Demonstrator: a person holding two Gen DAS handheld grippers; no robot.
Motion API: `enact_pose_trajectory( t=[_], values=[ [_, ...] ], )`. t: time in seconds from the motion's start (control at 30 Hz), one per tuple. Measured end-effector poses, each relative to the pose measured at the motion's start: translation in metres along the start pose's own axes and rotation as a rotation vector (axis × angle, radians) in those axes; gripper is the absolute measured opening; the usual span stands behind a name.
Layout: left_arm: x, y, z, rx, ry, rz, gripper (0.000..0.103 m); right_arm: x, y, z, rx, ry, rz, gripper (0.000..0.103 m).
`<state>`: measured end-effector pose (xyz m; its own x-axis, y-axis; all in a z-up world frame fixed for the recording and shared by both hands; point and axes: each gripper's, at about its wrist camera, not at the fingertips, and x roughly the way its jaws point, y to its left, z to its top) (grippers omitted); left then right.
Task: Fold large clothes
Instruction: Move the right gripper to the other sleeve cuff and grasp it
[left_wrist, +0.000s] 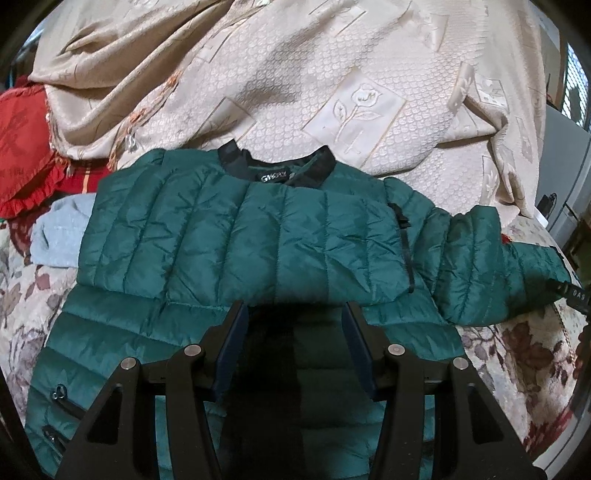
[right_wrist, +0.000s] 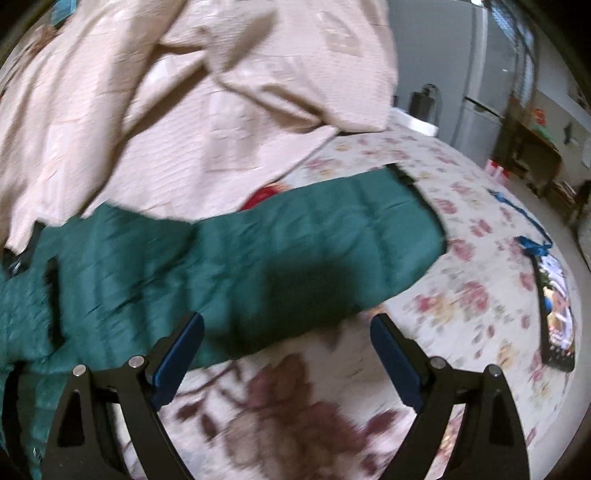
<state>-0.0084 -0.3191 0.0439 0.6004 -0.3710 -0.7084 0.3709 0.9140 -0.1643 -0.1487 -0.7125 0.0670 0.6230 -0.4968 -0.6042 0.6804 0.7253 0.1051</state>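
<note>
Slippery quilted nylon is the worry: the green puffer jacket (left_wrist: 258, 236), lying mid-frame on the floral bedspread (left_wrist: 524, 354), is puffy and springy, so any fold may slide open; its sleeve (right_wrist: 317, 236) trails toward the right of the frame; left gripper (left_wrist: 295, 325) and right gripper (right_wrist: 288, 332) both hover with jaws spread, pinching nothing; beige textured cloth (left_wrist: 295, 74) is heaped behind.

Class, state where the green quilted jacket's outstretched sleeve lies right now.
In the right wrist view, the green quilted sleeve stretches rightward over the floral bedspread, just below the beige blanket and ahead of the open right gripper.
</note>
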Motion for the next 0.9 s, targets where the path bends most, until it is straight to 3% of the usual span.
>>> enact_pose_trajectory(
  t=[0.47,0.7,0.83,0.87,0.9],
  values=[
    [0.019,0.009,-0.003,-0.023,0.034,-0.005,0.035,0.037,-0.047,0.042,0.095,0.007,-0.123,0.095],
    [0.025,0.007,-0.006,-0.012,0.046,-0.009,0.035,0.065,-0.054,0.045,0.133,0.06,-0.121,0.095],
    [0.028,0.008,-0.007,-0.017,0.053,-0.008,0.035,0.072,-0.048,0.046,0.085,0.047,-0.136,0.095],
    [0.028,0.01,-0.007,-0.021,0.055,-0.009,0.035,0.072,-0.047,0.046,0.075,0.045,-0.133,0.091],
    [0.028,0.011,-0.007,-0.025,0.055,-0.01,0.035,0.071,-0.046,0.045,0.064,0.037,-0.126,0.081]
  ],
)
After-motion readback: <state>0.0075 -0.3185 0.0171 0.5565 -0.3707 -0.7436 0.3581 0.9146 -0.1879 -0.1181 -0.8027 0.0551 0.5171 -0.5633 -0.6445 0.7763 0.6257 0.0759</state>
